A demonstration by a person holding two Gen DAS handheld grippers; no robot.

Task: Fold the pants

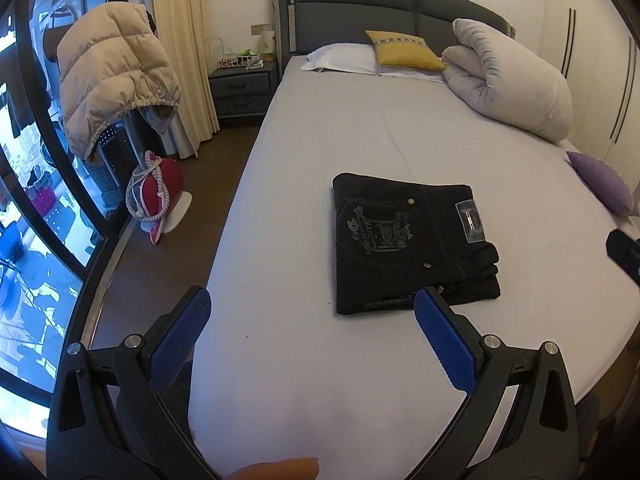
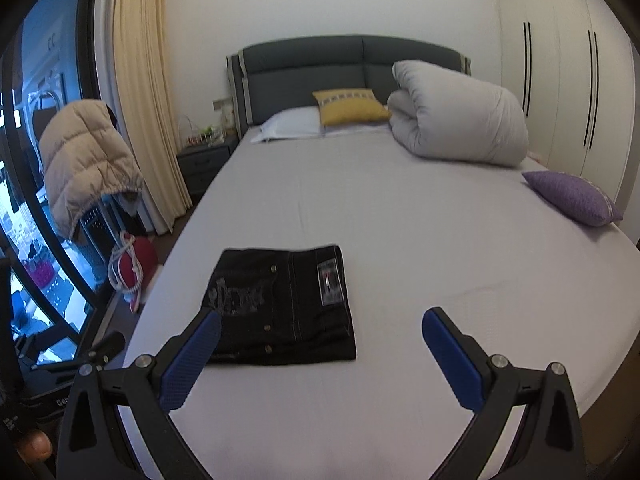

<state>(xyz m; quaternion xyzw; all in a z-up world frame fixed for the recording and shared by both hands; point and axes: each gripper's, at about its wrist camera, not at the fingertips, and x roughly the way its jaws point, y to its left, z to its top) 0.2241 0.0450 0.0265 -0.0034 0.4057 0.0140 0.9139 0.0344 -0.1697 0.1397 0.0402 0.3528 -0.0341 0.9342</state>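
The black jeans (image 1: pixel 408 244) lie folded into a compact rectangle on the pale bed sheet (image 1: pixel 320 152), back pocket embroidery and a waistband label facing up. They also show in the right wrist view (image 2: pixel 280 308). My left gripper (image 1: pixel 312 308) is open and empty, held above the bed's near end, just short of the jeans' front edge. My right gripper (image 2: pixel 322 328) is open and empty, above the sheet to the right of the jeans; its tip shows at the right edge of the left wrist view (image 1: pixel 624 252).
A rolled white duvet (image 2: pixel 460 116), a yellow cushion (image 2: pixel 348 106) and a white pillow (image 2: pixel 292 124) lie at the headboard end. A purple cushion (image 2: pixel 572 196) sits at the bed's right edge. A chair with a beige puffer jacket (image 1: pixel 116 76) and a red iron (image 1: pixel 160 192) stand on the floor left.
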